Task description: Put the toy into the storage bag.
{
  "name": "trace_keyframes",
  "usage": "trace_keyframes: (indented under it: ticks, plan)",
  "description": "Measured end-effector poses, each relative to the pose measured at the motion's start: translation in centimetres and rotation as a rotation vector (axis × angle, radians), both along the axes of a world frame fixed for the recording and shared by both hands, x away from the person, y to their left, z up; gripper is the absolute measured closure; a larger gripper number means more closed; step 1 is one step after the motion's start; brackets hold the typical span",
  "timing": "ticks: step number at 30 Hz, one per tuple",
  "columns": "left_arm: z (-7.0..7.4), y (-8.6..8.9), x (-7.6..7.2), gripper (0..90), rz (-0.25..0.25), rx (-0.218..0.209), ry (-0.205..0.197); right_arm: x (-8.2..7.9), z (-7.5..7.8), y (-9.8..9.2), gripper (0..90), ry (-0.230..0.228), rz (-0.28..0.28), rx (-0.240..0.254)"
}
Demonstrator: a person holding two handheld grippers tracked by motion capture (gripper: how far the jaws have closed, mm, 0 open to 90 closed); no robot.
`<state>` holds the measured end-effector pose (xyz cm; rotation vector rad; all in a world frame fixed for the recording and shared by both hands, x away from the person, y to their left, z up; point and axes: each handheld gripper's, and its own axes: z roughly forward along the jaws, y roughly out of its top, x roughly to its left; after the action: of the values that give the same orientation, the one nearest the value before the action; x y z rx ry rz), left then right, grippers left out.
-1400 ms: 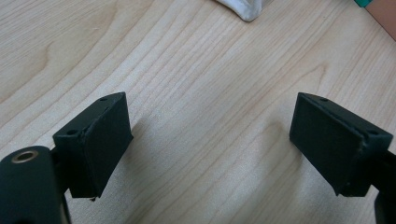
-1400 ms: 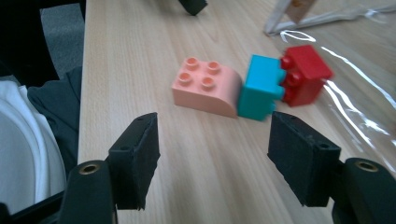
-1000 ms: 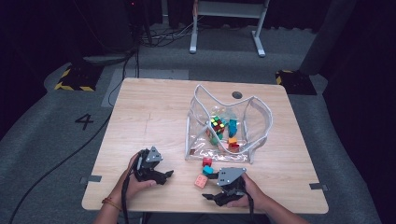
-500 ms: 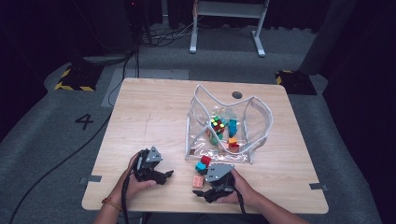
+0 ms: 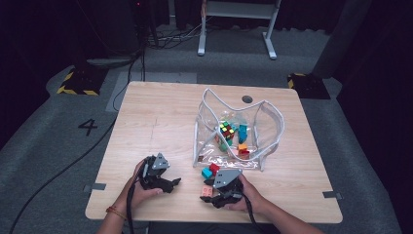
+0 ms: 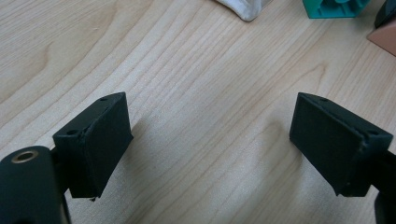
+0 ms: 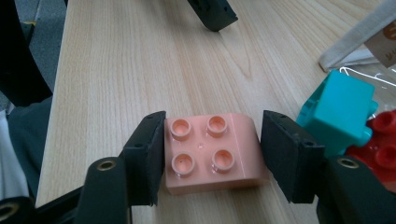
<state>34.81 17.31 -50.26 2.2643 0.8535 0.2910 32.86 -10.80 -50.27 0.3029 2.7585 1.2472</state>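
Our right gripper [image 7: 210, 161] has slid left and its jaws have just been closing around the salmon-pink four-stud plastic brick [image 7: 212, 154], the left pad touching and the right a hair off, so a pick-up looks close, while our left gripper [image 6: 210, 144] rests wide open and empty over the pale wooden table [image 6: 187, 70].

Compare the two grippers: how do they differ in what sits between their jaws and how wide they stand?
The right gripper has a pink brick between its jaws, which have just been closing; the left gripper frames only bare table. The right's jaws stand narrow, the left pad against the brick and a slight gap at the right; the left's stand wide. Both sit low over the table, hand-held.
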Motion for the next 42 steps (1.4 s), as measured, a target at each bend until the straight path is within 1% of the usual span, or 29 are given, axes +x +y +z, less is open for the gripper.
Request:
trace_keyframes:
  ticks: [1,2,3,5,7,8,12,14,15,16,17,18,19,21,22,24,25,26,27,29,30,31,34,39,40,42]
  plan:
    - [0.0,0.0,0.0,12.7,0.001,0.0,0.0,0.1,0.0,-0.2,43.4,-0.008,0.01,-0.002]
    - [0.0,0.0,0.0,12.7,0.0,0.0,0.0,0.1,0.0,-0.4,43.6,-0.007,0.004,0.003]
    - [0.0,0.0,0.0,12.8,-0.001,-0.001,-0.001,-0.1,-0.1,-0.5,43.6,0.002,-0.016,0.014]
    - [0.0,0.0,0.0,12.8,-0.001,-0.001,-0.001,-0.2,0.0,-0.9,43.6,-0.009,0.013,0.007]
    - [0.0,0.0,0.0,12.8,-0.001,-0.002,-0.001,-0.5,0.1,-1.3,43.6,-0.012,0.003,0.009]
    - [0.0,0.0,0.0,12.8,-0.002,-0.001,0.0,-0.5,0.2,-1.7,43.6,-0.016,0.019,0.007]
    - [0.0,0.0,0.0,12.8,-0.002,-0.001,-0.001,-0.6,0.9,-3.0,43.7,-0.023,0.005,0.03]
    - [0.0,0.0,0.0,12.8,-0.003,-0.001,0.0,-0.5,1.2,-3.9,43.7,-0.03,-0.012,0.029]
    - [0.0,0.0,0.0,12.8,-0.003,-0.001,0.0,-0.4,1.3,-4.5,43.7,-0.023,-0.028,0.025]
    - [0.0,0.0,0.0,12.8,-0.003,-0.001,0.0,-0.4,1.4,-5.0,43.6,-0.004,-0.05,0.017]
    - [0.0,0.0,0.0,12.8,-0.002,-0.001,-0.001,-0.1,1.5,-5.5,43.7,-0.026,-0.053,0.021]
    - [0.0,0.0,0.0,12.8,-0.001,-0.001,-0.001,0.2,1.8,-6.1,43.7,-0.037,-0.063,0.031]
    - [0.0,0.0,0.0,12.8,-0.001,-0.002,-0.001,0.1,2.0,-6.7,43.7,-0.008,-0.095,0.024]
    - [0.0,0.0,0.0,12.8,-0.001,-0.002,-0.001,0.5,2.4,-7.7,43.7,-0.027,-0.119,0.034]
    - [0.0,0.0,0.0,12.8,-0.001,-0.002,-0.001,0.7,2.6,-8.3,43.6,-0.028,-0.14,0.033]
    - [0.0,0.0,0.0,12.8,-0.001,-0.001,-0.001,1.1,2.7,-9.3,43.6,-0.018,-0.167,0.046]
    - [0.0,0.0,0.0,12.8,-0.001,-0.001,-0.001,1.3,2.7,-9.8,43.6,-0.043,-0.165,0.044]
    - [0.0,0.0,0.0,12.8,-0.001,-0.001,-0.001,1.4,2.7,-10.3,43.6,-0.046,-0.183,0.036]
    - [0.0,0.0,0.0,12.8,-0.001,-0.001,-0.001,1.5,2.7,-10.8,43.6,-0.03,-0.205,0.025]
    - [0.0,0.0,0.0,12.8,-0.002,-0.001,-0.001,1.6,2.7,-11.7,43.6,-0.022,-0.228,0.02]
    - [0.0,0.0,0.0,12.8,-0.001,-0.001,-0.001,1.9,2.6,-12.1,43.6,-0.048,-0.229,0.026]
    - [0.0,0.0,0.0,12.8,-0.001,-0.001,-0.001,1.8,2.6,-12.4,43.6,-0.034,-0.245,0.021]
    - [0.0,0.0,0.0,12.8,-0.001,-0.001,-0.001,2.1,2.7,-13.4,43.6,-0.057,-0.257,0.034]
    - [0.0,0.0,0.0,12.8,-0.001,-0.001,-0.001,2.2,2.9,-15.0,43.6,-0.053,-0.29,0.04]
    - [0.0,0.0,0.0,12.8,-0.001,-0.002,-0.001,2.2,3.0,-15.4,43.6,-0.058,-0.299,0.046]
    - [0.0,0.0,0.0,12.8,-0.001,-0.001,-0.001,2.2,3.0,-16.1,43.6,-0.057,-0.313,0.037]
